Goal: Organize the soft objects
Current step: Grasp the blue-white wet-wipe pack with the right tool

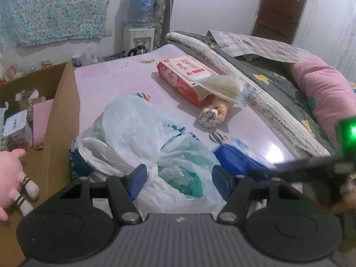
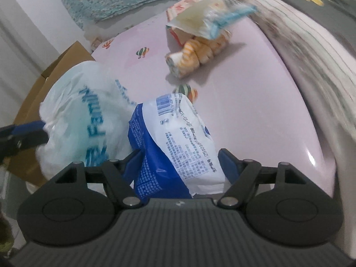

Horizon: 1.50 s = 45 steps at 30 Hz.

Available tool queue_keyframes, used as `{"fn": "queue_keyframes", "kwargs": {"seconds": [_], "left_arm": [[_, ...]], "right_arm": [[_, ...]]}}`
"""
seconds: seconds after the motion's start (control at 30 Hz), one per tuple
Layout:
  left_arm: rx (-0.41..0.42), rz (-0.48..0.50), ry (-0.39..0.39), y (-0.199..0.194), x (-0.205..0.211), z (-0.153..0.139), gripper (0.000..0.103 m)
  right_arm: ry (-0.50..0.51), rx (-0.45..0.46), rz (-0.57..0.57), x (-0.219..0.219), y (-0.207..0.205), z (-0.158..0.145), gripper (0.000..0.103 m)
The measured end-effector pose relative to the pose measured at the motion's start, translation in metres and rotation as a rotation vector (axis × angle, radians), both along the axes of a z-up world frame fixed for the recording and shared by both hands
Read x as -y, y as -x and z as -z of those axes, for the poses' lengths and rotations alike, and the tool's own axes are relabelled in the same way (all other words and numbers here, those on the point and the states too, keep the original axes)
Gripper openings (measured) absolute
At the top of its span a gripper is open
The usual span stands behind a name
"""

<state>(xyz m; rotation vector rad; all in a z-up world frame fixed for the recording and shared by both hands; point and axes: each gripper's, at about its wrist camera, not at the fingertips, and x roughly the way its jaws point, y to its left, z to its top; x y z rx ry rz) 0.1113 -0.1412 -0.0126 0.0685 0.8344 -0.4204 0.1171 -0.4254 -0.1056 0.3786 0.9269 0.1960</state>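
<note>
Starting at the left of the left wrist view, an open cardboard box (image 1: 55, 120) stands against the desk (image 1: 106, 82) edge, with a pink cloth (image 1: 41, 122) and a small carton (image 1: 15, 129) inside; a pink plush toy (image 1: 11, 178) shows at the frame's lower left. Next to the box, a white plastic bag (image 1: 133, 138) sits crumpled on the pink desk. The left claw (image 1: 176, 181) is spread wide around the bag's near end, its blue fingertips (image 1: 139, 178) on either side of the plastic without pinching it. Just right of the bag lies a blue pack (image 1: 235, 158), blurred in this view. Farther back are a red wipes pack (image 1: 182, 75), a clear pouch (image 1: 224, 86) leaning on it, and a rolled striped cloth (image 1: 213, 113). Bedding (image 1: 289, 84) runs along the right edge.

In the right wrist view, the right claw (image 2: 179, 165) has the blue pack (image 2: 175, 146) between its fingers, which sit close against both sides of it; whether they squeeze it cannot be told. The bag (image 2: 84, 115) touches the pack's left side.
</note>
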Motion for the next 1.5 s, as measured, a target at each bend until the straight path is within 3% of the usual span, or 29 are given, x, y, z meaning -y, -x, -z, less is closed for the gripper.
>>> {"fn": "queue_keyframes", "kwargs": {"seconds": [0.17, 0.33, 0.43, 0.6, 0.63, 0.77, 0.97, 1.17, 1.33, 1.5], "left_arm": [[0.071, 0.014, -0.026, 0.016, 0.005, -0.009, 0.070], [0.107, 0.061, 0.027, 0.037, 0.009, -0.022, 0.072], [0.059, 0.130, 0.088, 0.047, 0.015, -0.020, 0.074], [-0.103, 0.227, 0.173, 0.049, 0.035, -0.001, 0.075], [-0.136, 0.250, 0.173, 0.048, 0.043, 0.004, 0.079], [-0.206, 0.291, 0.138, 0.047, 0.070, 0.022, 0.085], [-0.269, 0.216, 0.082, 0.026, 0.102, 0.045, 0.092], [-0.286, 0.186, 0.019, 0.012, 0.134, 0.061, 0.093], [-0.225, 0.162, -0.079, 0.012, 0.154, 0.066, 0.095], [-0.215, 0.128, -0.118, 0.009, 0.160, 0.072, 0.094]], "right_arm": [[-0.079, -0.005, 0.063, 0.005, 0.040, 0.004, 0.073], [-0.168, 0.000, 0.104, 0.007, 0.064, 0.007, 0.075], [-0.238, 0.011, 0.111, 0.010, 0.077, 0.007, 0.075], [-0.297, 0.083, 0.158, 0.026, 0.095, -0.005, 0.075], [-0.310, 0.099, 0.172, 0.030, 0.097, -0.007, 0.075], [-0.354, 0.133, 0.212, 0.045, 0.102, -0.008, 0.075], [-0.414, 0.156, 0.239, 0.059, 0.109, -0.002, 0.075], [-0.448, 0.157, 0.255, 0.069, 0.111, 0.005, 0.075], [-0.472, 0.152, 0.275, 0.077, 0.113, 0.012, 0.076], [-0.488, 0.151, 0.292, 0.081, 0.115, 0.017, 0.076]]}}
